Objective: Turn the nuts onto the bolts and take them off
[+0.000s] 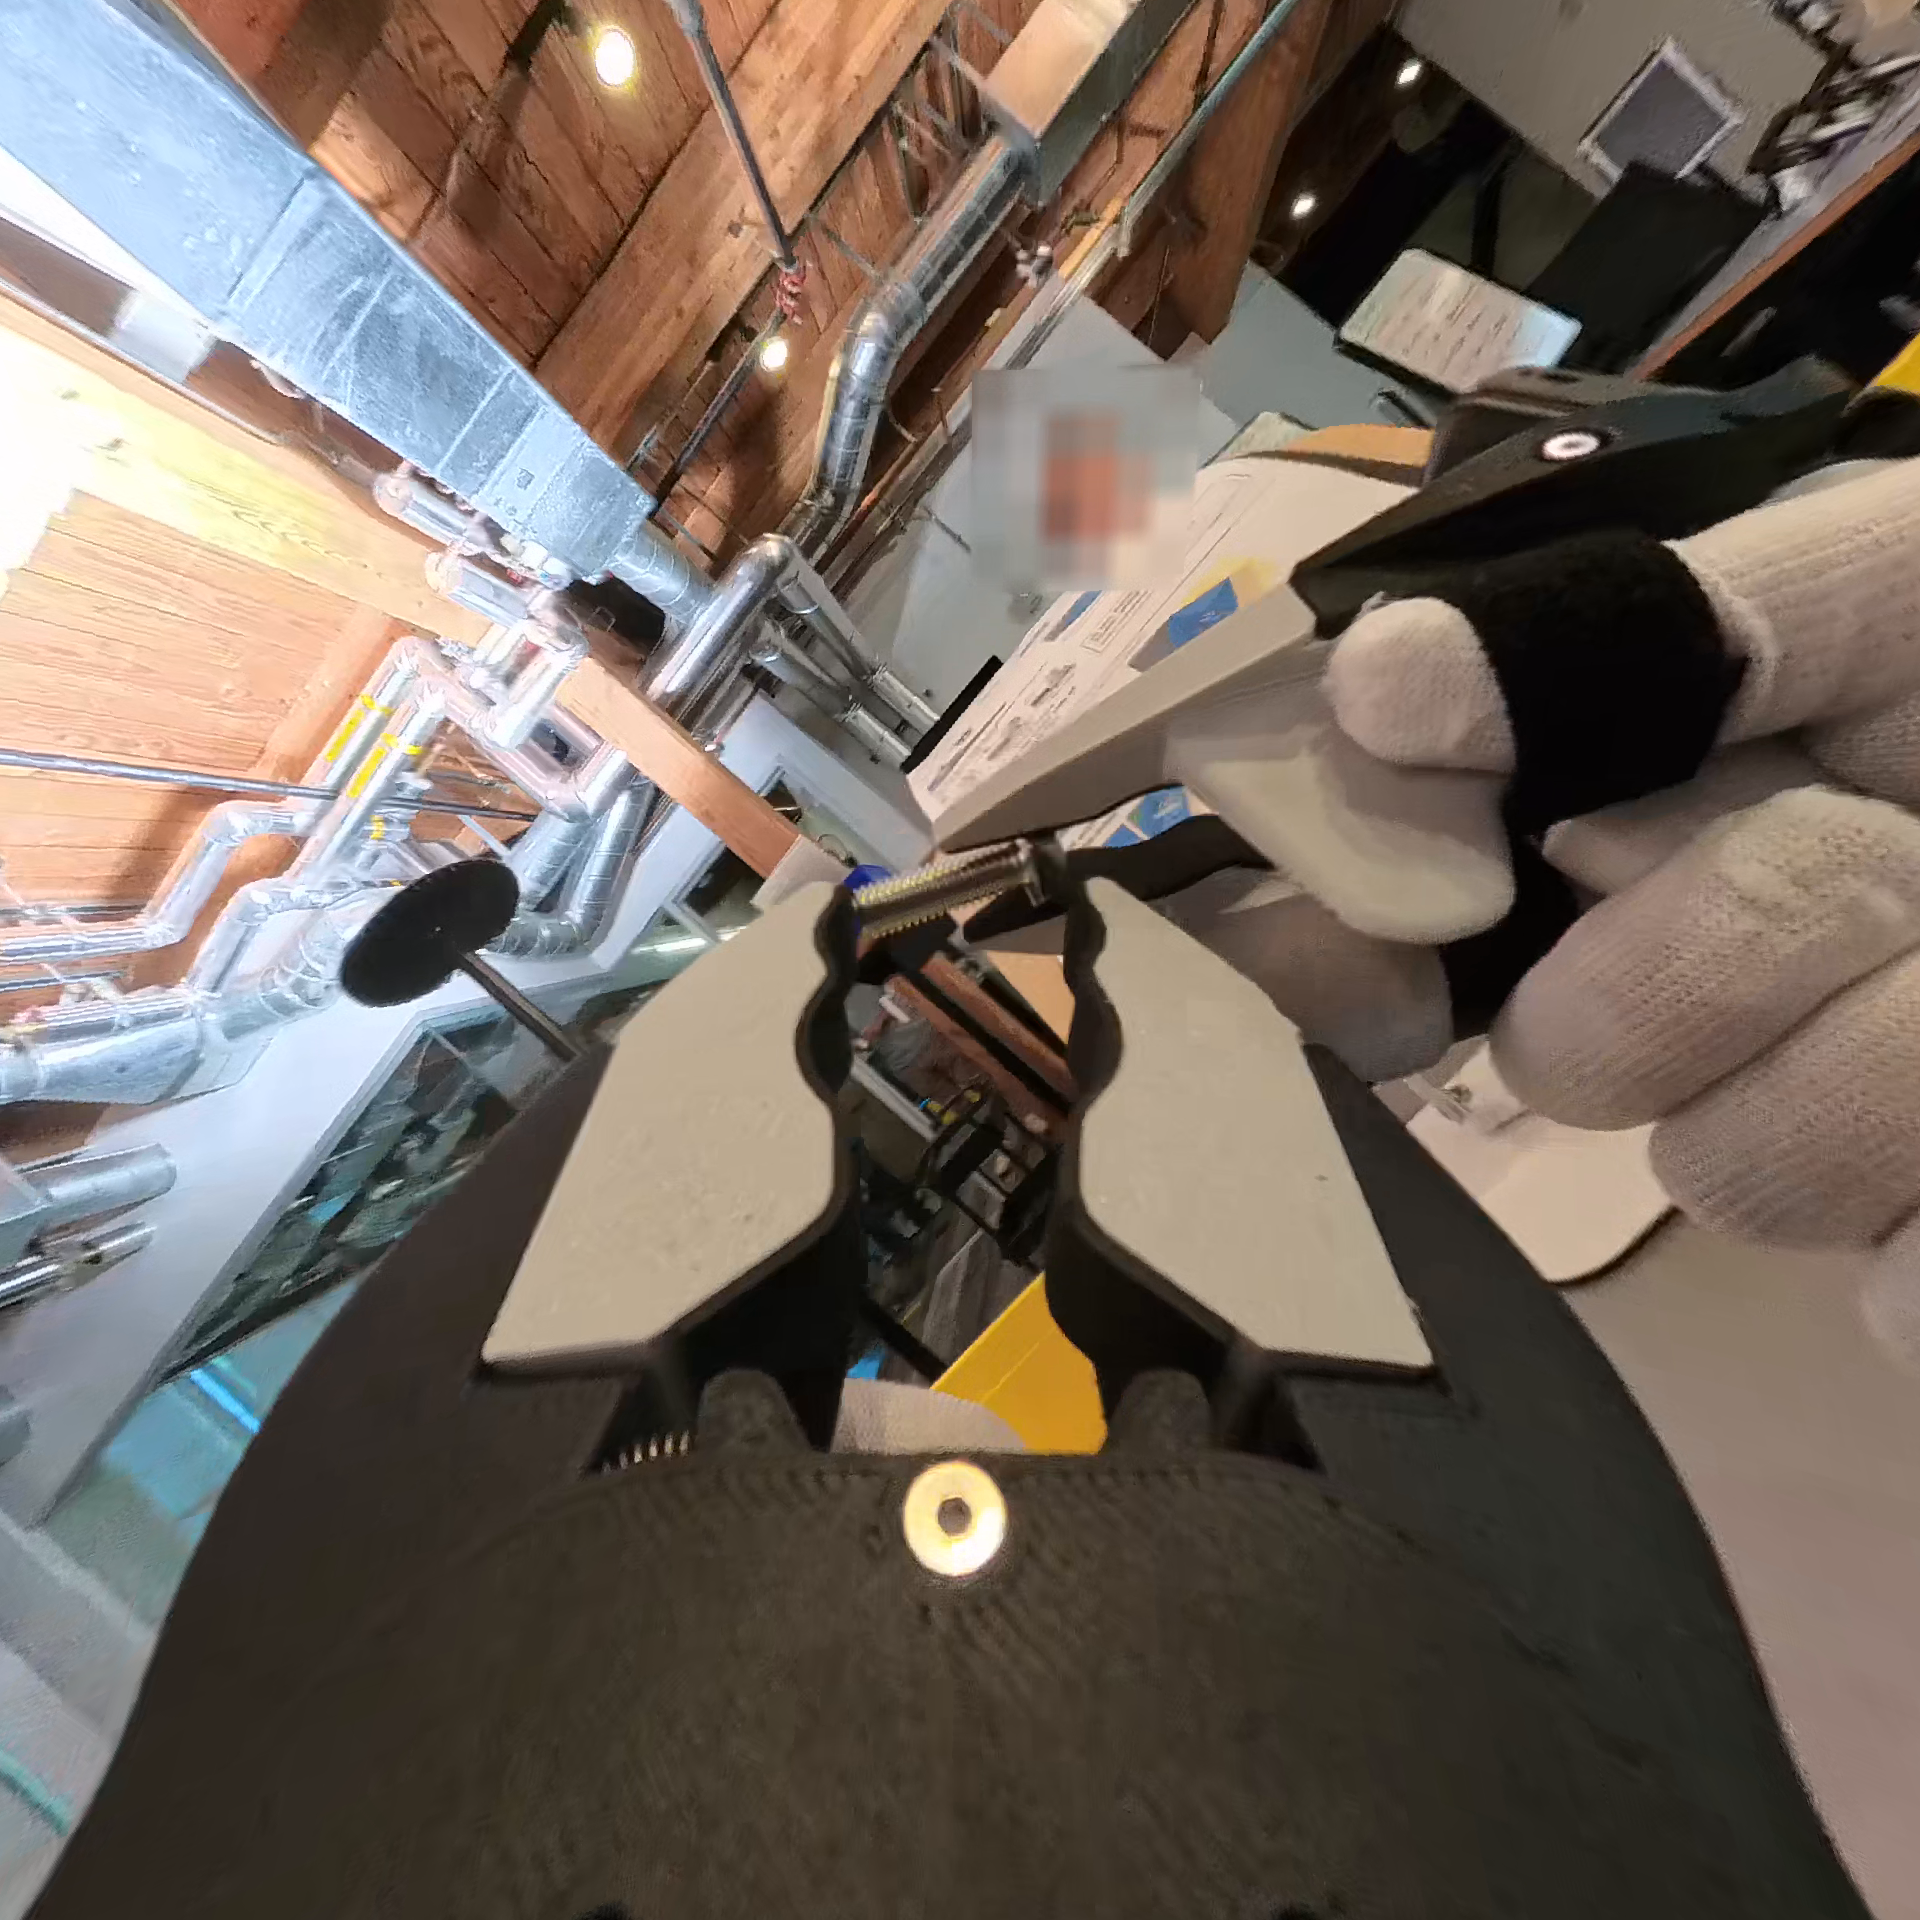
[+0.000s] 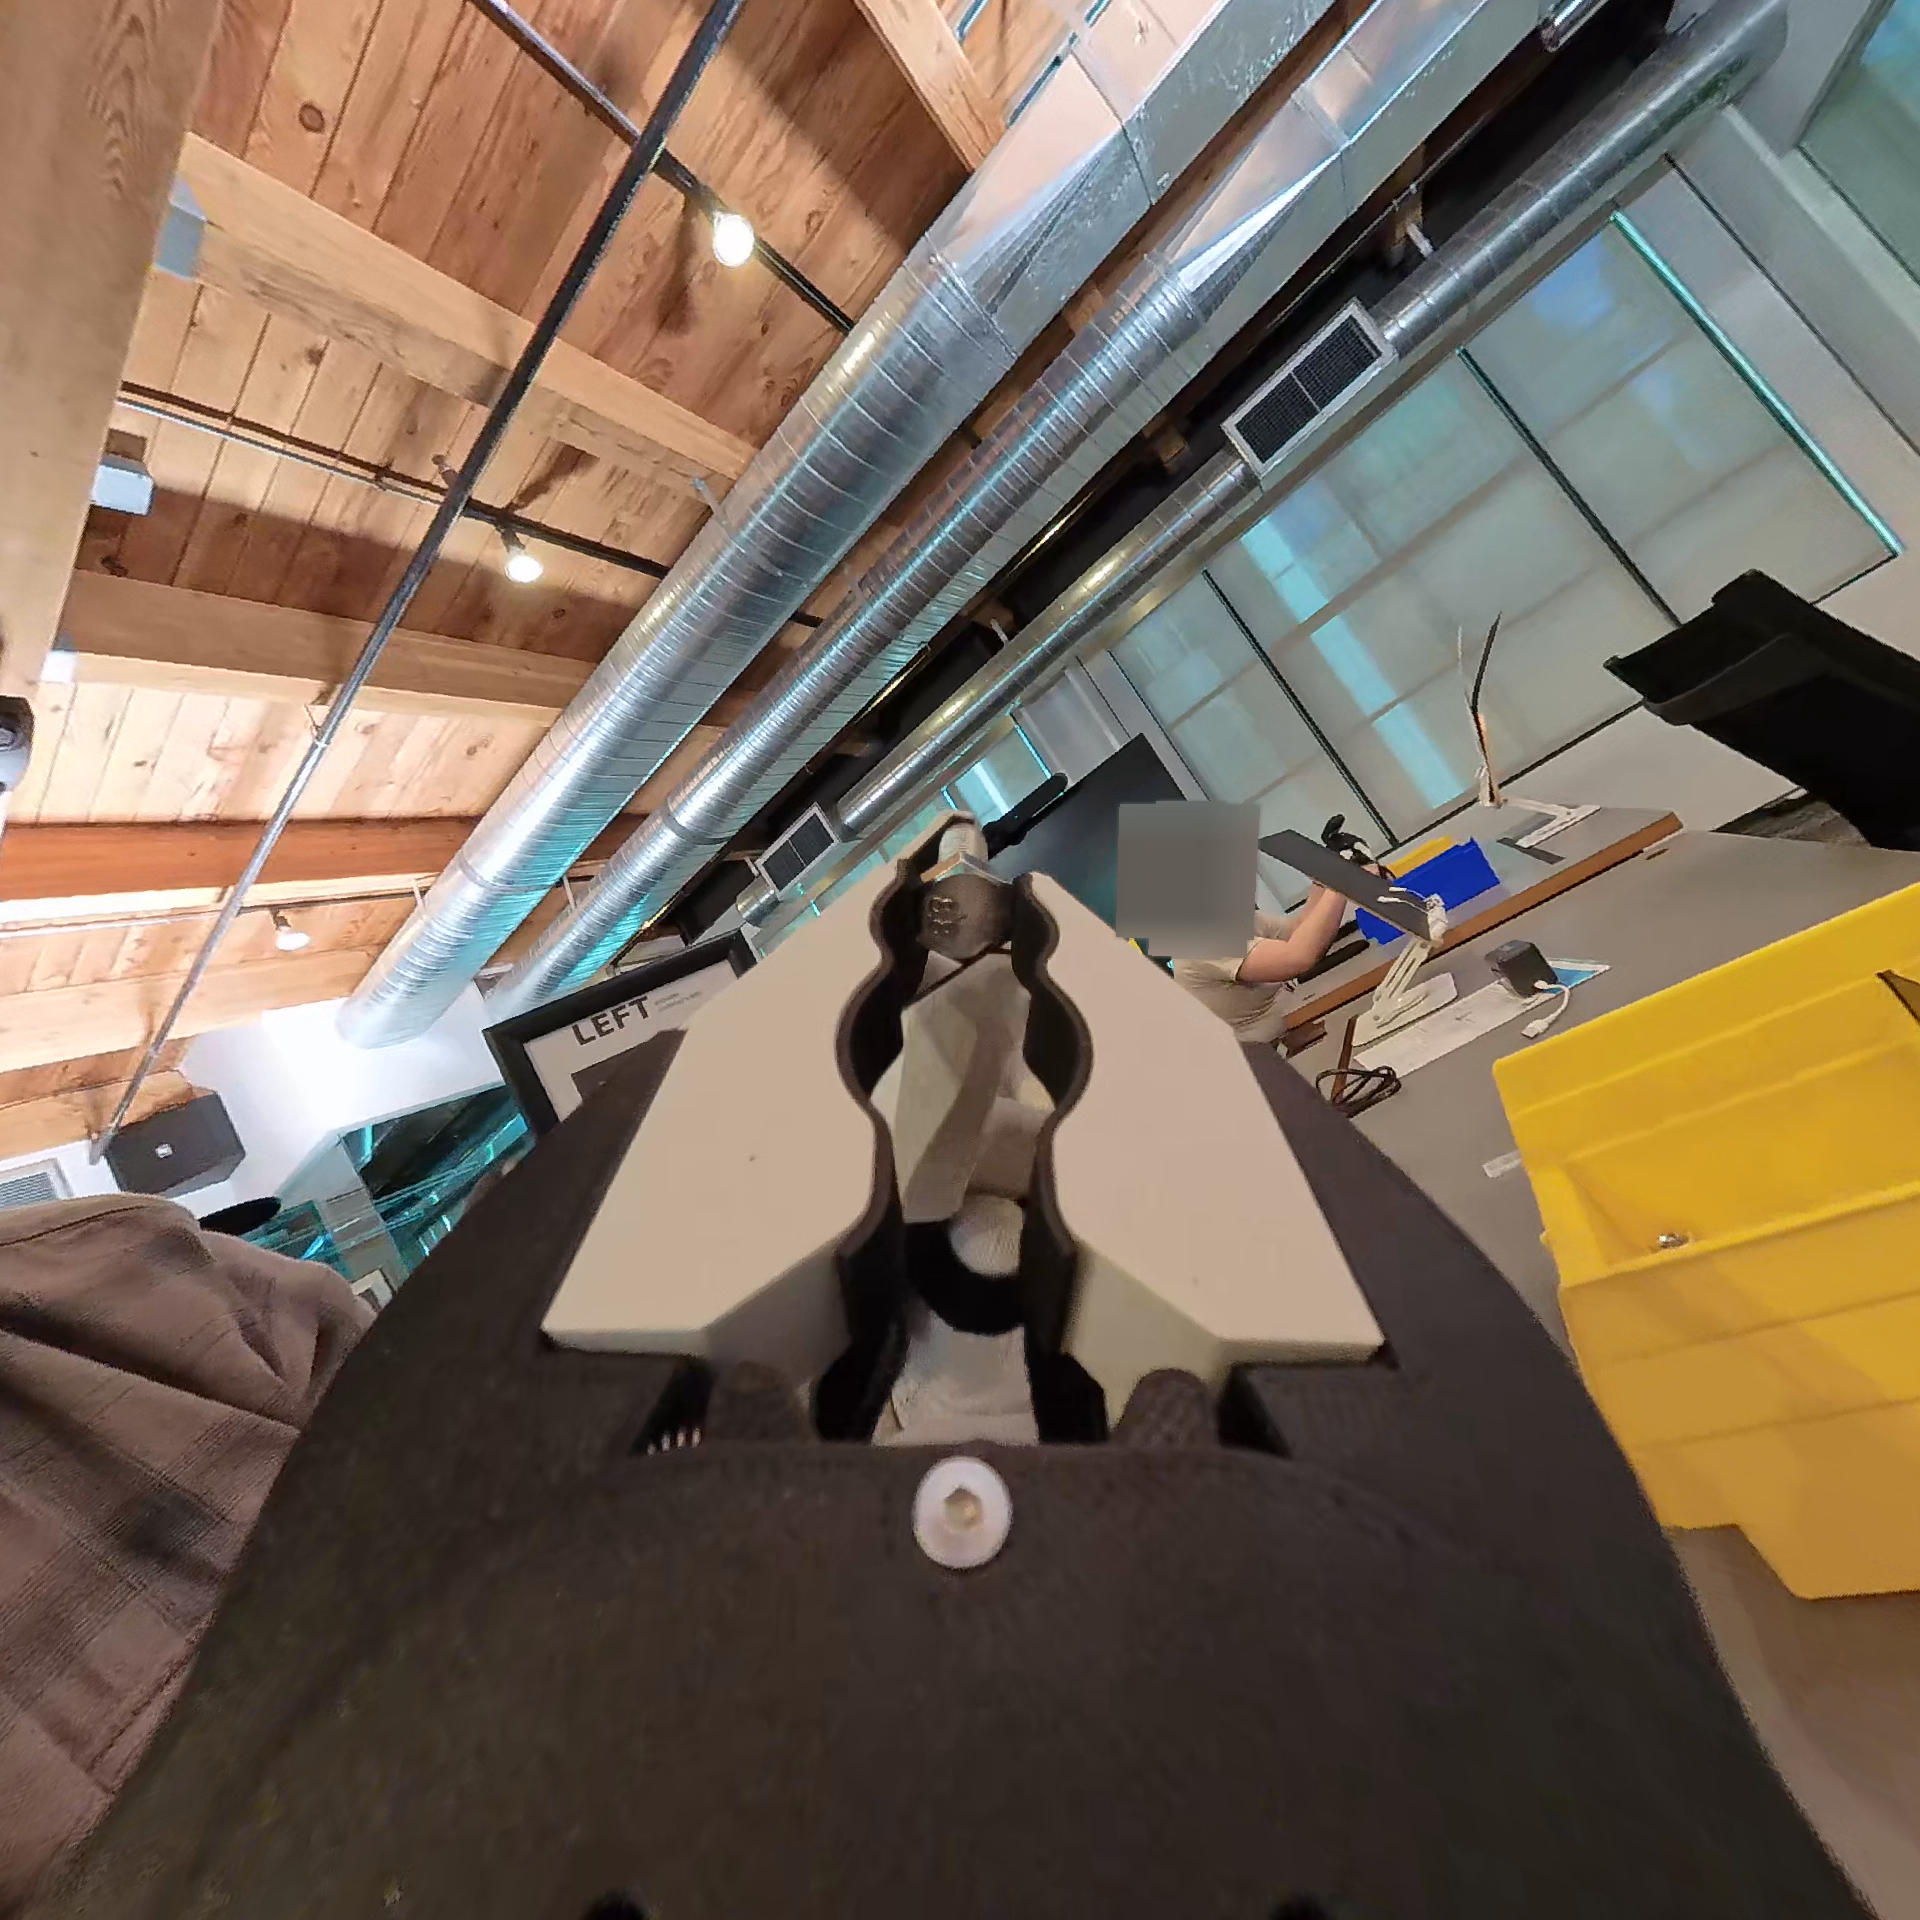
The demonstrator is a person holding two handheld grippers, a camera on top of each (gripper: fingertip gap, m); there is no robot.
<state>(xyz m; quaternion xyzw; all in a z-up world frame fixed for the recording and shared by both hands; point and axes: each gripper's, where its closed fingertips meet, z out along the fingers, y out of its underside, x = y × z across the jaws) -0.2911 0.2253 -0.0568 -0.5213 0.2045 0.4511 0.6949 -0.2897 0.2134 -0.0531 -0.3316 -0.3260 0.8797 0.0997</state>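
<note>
Left hand-held gripper [image 1: 951,914] spread wide, grey flat fingers with black wavy pads, tips flanking threaded steel bolt [image 1: 940,891], right hand-held gripper [image 2: 956,914] clenched on hex bolt head, yellow plastic bin [image 2: 1714,1247] on grey table [image 2: 1455,1143].

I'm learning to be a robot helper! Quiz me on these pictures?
1. True or false: the right tongs pinch the silver threaded metal bolt by its head.
2. The left tongs are: A) wide open, B) shut on a nut, C) out of view.
3. Fill in: the plastic storage bin beside the right tongs is coloured ____.
Key: 1 true; 2 A; 3 yellow.
</note>
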